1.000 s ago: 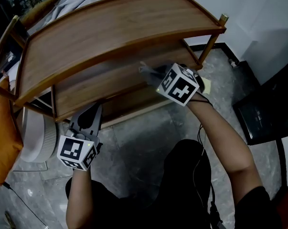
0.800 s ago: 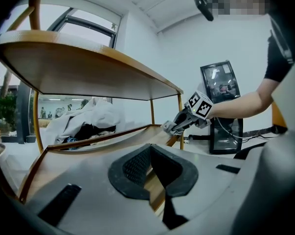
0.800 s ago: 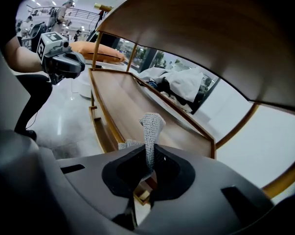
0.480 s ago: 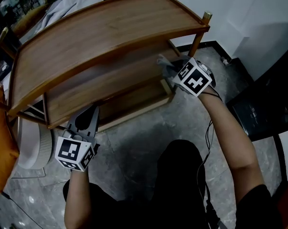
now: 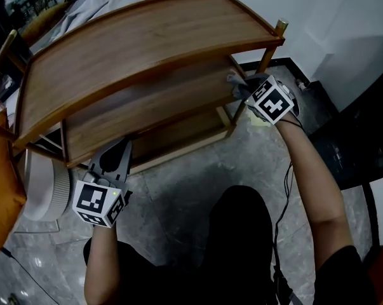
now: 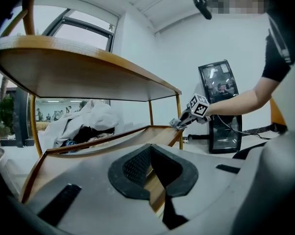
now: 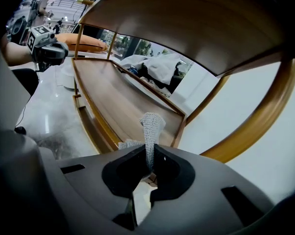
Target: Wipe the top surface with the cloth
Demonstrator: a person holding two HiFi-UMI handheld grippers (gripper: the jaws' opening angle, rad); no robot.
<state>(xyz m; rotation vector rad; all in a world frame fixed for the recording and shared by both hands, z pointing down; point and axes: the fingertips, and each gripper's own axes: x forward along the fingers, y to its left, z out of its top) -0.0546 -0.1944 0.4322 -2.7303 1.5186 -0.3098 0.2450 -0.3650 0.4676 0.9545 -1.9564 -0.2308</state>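
Note:
A three-tier wooden shelf stands in front of me, its top surface (image 5: 147, 43) bare. My right gripper (image 5: 240, 86) is at the right end of the middle shelf (image 5: 147, 110), beside the front right post, below the top board. It is shut on a grey mesh cloth (image 7: 151, 131), which sticks up from the jaws; the cloth (image 5: 234, 79) shows as a small grey tuft in the head view. My left gripper (image 5: 118, 152) is low at the shelf's front left corner, shut with nothing in it.
An orange cushion (image 5: 0, 189) and a white round object (image 5: 48, 192) sit left of the shelf. A heap of pale fabric (image 5: 96, 2) lies behind it. A black cabinet (image 5: 362, 151) stands at the right, by the white wall. Grey stone floor lies below.
My right gripper has carried the cloth rightward along the middle shelf to its right end by the post. The left gripper has stayed in place.

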